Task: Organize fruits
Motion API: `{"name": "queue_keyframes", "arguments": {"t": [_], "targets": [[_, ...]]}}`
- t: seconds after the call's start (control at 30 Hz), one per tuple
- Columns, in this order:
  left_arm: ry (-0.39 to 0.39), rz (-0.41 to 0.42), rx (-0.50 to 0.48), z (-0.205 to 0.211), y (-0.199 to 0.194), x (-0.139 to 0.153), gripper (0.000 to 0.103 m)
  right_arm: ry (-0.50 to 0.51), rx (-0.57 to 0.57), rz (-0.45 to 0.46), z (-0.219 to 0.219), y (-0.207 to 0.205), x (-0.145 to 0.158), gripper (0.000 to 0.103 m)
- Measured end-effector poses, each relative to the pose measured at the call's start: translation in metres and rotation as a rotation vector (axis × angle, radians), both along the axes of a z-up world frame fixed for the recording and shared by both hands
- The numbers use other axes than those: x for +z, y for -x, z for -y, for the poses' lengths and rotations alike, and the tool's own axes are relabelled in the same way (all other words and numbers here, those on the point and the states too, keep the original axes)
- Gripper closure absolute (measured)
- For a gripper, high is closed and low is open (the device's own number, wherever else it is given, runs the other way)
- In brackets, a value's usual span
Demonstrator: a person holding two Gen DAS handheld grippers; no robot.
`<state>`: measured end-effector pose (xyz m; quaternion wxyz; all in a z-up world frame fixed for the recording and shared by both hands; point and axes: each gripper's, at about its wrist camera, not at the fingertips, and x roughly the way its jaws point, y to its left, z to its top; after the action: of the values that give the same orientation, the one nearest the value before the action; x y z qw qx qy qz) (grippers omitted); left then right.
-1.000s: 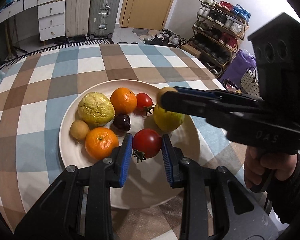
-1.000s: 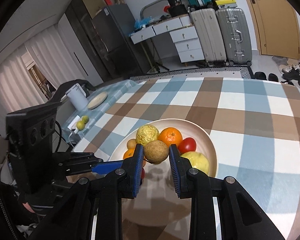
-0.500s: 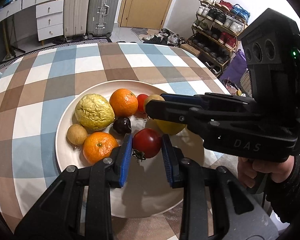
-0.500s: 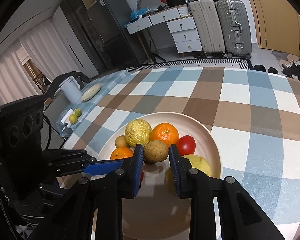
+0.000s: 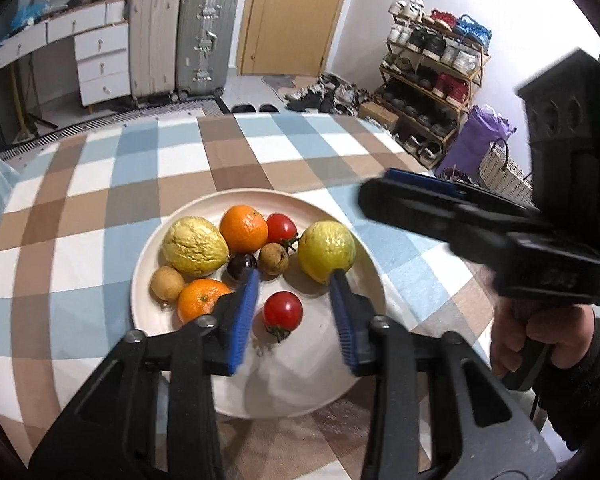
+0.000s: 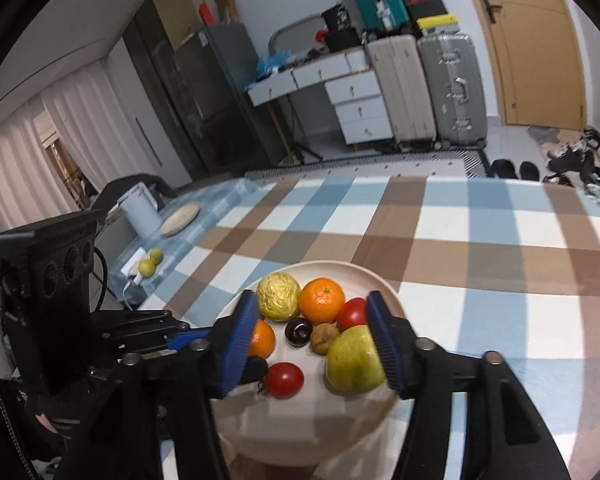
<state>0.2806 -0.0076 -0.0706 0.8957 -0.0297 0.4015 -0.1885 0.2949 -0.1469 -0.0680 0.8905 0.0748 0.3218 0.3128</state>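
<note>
A cream plate on the checked table holds several fruits: a wrinkled yellow fruit, two oranges, two tomatoes, a dark cherry, a small brown fruit, a green-yellow guava and a small tan fruit. My left gripper is open, with a red tomato lying on the plate between its fingers. My right gripper is open above the plate, empty, over the brown fruit and the cherry. It shows blurred at right in the left wrist view.
The checked tablecloth spreads around the plate. Beyond the table stand suitcases, white drawers, a door and a shoe rack. A side surface at left holds a white kettle, a dish and two limes.
Both grippers have opened. The left one let the red tomato down onto the plate; the right one let go of the brown fruit, which now lies by the cherry, and pulled back to the right.
</note>
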Motion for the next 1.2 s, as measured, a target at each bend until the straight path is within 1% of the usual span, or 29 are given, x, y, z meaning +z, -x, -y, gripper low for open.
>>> {"name": "queue_keyframes", "arguments": {"t": [0.03,0.1,0.13,0.17,0.23,0.37,0.4,0.47,0.5,0.53,0.63,0.77,0.83,0.9,1.07,1.13,1.2], "targets": [[-0.004,0.015,0.010,-0.001,0.006,0.005,0.062,-0.007,-0.014,0.012,0.004,0.005,0.004,0.032],[-0.013,0.044,0.030,-0.002,0.018,0.016,0.061,-0.040,-0.038,0.050,0.015,0.021,0.014,0.028],[-0.011,0.062,0.040,-0.004,0.026,0.022,0.059,-0.058,-0.047,0.073,0.020,0.030,0.020,0.017],[-0.007,0.076,0.049,-0.005,0.033,0.028,0.057,-0.071,-0.065,0.101,0.026,0.042,0.026,0.008],[-0.001,0.106,0.075,-0.009,0.048,0.039,0.038,-0.088,-0.109,0.169,0.036,0.066,0.039,0.005],[0.018,0.190,0.133,-0.019,0.080,0.064,0.022,-0.091,-0.140,0.240,0.045,0.105,0.056,0.001],[0.018,0.214,0.149,-0.021,0.088,0.069,0.019,-0.092,-0.145,0.252,0.047,0.113,0.059,0.000],[0.020,0.264,0.182,-0.025,0.108,0.080,0.017,-0.096,-0.165,0.287,0.050,0.134,0.063,0.000],[0.019,0.281,0.194,-0.026,0.115,0.085,0.010,-0.097,-0.172,0.299,0.051,0.142,0.064,0.000],[0.017,0.299,0.208,-0.027,0.124,0.089,0.001,-0.096,-0.179,0.309,0.052,0.150,0.064,0.000],[0.022,0.370,0.252,-0.034,0.156,0.100,0.000,-0.080,-0.202,0.345,0.051,0.174,0.066,0.000],[0.002,0.415,0.293,-0.037,0.187,0.105,0.000,-0.051,-0.229,0.399,0.049,0.202,0.064,0.000],[0.003,0.442,0.311,-0.039,0.201,0.106,0.000,-0.044,-0.234,0.424,0.047,0.216,0.063,0.000],[0.009,0.467,0.328,-0.042,0.216,0.106,0.000,-0.026,-0.248,0.469,0.043,0.230,0.062,0.000],[0.005,0.478,0.354,-0.048,0.239,0.101,0.000,0.002,-0.264,0.533,0.034,0.256,0.059,0.000],[0.000,0.474,0.361,-0.050,0.246,0.096,0.000,0.017,-0.275,0.539,0.031,0.264,0.058,0.000],[0.001,0.481,0.376,-0.053,0.254,0.091,0.000,0.001,-0.280,0.541,0.031,0.272,0.058,0.000]]}}
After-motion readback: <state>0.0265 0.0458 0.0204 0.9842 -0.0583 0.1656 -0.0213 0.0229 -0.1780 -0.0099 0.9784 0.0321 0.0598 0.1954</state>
